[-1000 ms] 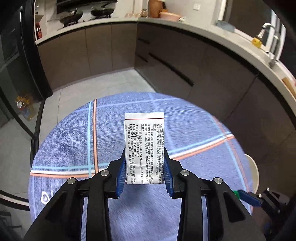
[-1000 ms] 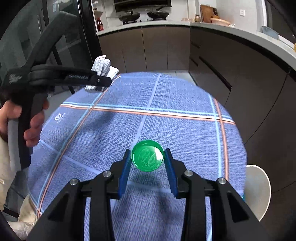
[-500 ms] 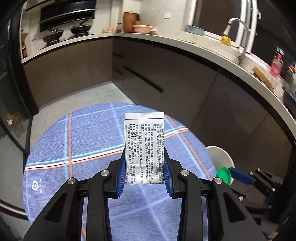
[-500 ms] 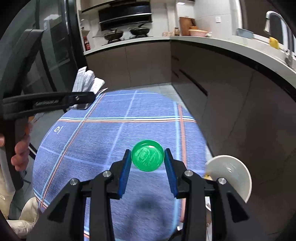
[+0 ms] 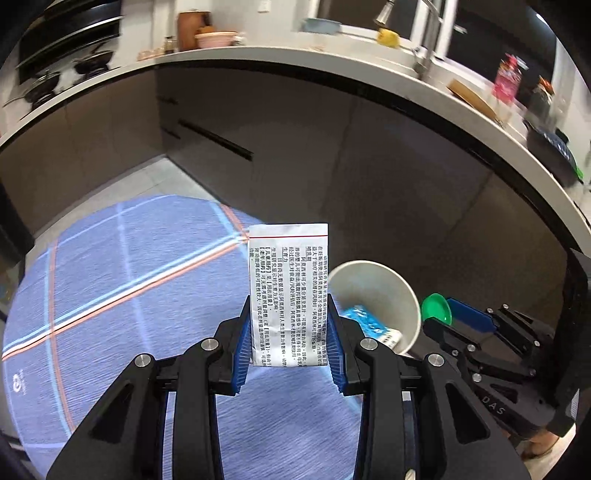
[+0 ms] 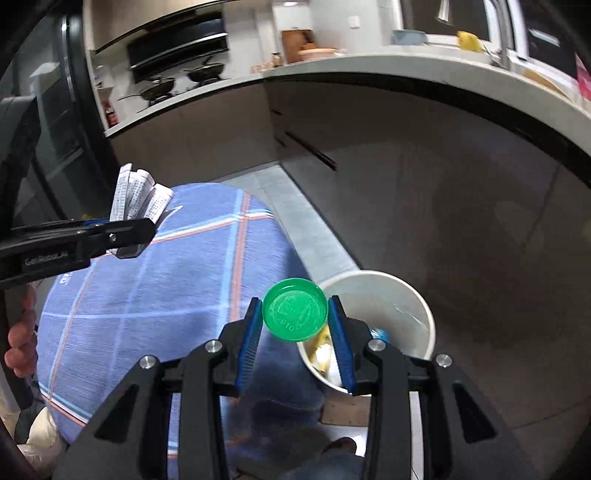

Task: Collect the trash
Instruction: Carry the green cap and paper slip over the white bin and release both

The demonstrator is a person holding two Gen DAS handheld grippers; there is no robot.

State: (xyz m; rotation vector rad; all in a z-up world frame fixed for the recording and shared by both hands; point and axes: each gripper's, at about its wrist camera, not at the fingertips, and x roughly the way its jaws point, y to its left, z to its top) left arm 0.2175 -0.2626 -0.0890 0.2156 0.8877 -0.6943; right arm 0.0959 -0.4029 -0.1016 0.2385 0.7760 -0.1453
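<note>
Trash mostly sorted imo: left tongs [image 5: 290, 345] clamp folded leaflet [image 5: 289, 291], right tongs [image 6: 295, 341] pinch green cap [image 6: 295, 314], both near white bin [image 6: 402, 295] w/ scraps inside. Just the drop left.

Premises: a domestic kitchen. A long pale countertop [image 5: 332, 62] runs over dark brown handle-less base cabinets [image 5: 369, 155]. Black pans sit on a hob [image 6: 181, 83] beneath a black extractor hood [image 6: 177, 48]. A chrome tap [image 5: 424, 33] stands at the sink; the floor [image 6: 317, 236] is pale grey tile.
</note>
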